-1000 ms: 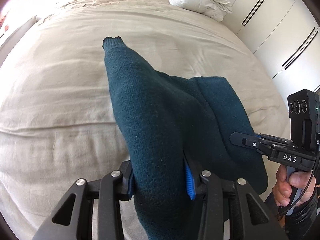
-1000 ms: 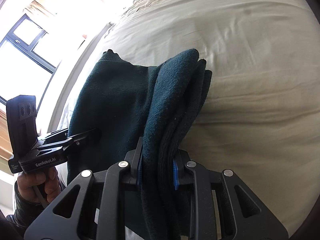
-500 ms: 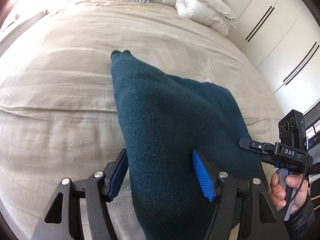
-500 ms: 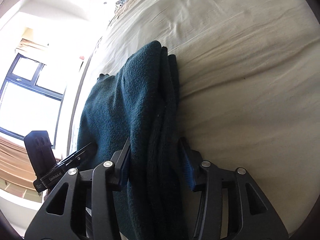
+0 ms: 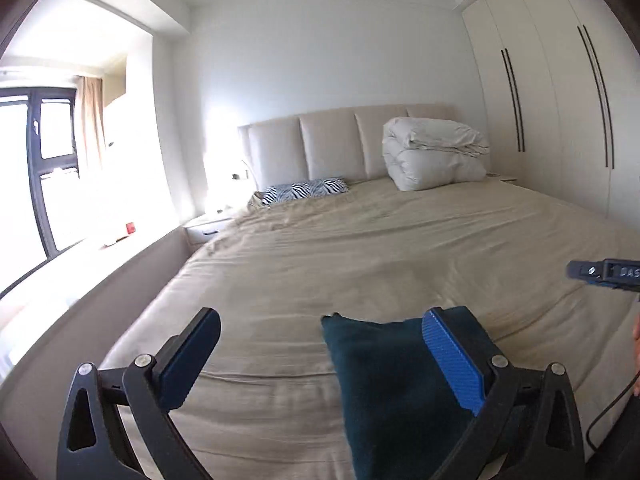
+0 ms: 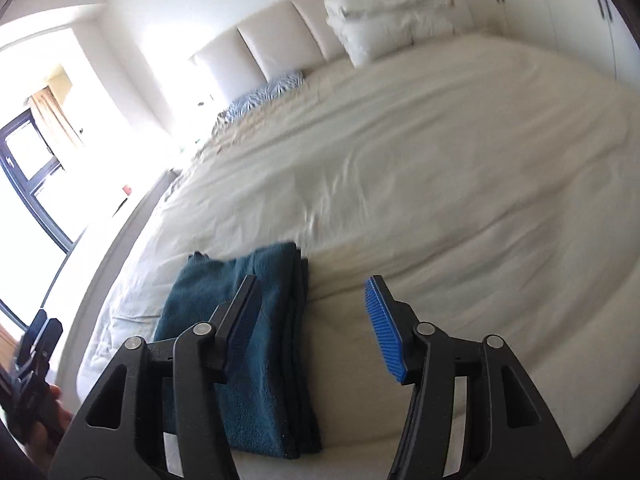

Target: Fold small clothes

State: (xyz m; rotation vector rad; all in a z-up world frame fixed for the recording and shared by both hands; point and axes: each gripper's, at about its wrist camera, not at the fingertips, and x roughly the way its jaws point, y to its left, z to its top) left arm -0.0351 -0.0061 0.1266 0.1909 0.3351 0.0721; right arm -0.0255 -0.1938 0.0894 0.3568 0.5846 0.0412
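Bed (image 5: 360, 248), beige cover: fills mid-frame in both views. White duvet roll (image 5: 434, 154): upper right, by headboard. Folded teal garment (image 6: 256, 340): lying flat on bed, lower left of right view. Left gripper (image 5: 320, 354): fingers opening, spread wide, pinching nothing. Right gripper (image 6: 314, 320): fingers opening, clear of garment.

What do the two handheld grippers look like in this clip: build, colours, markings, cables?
Both the left gripper and right gripper are black linkage frames with silver rivets and ribbed blue pads. In the left wrist view, the right one shows white "DAS" lettering, and a thin black cable runs nearby.
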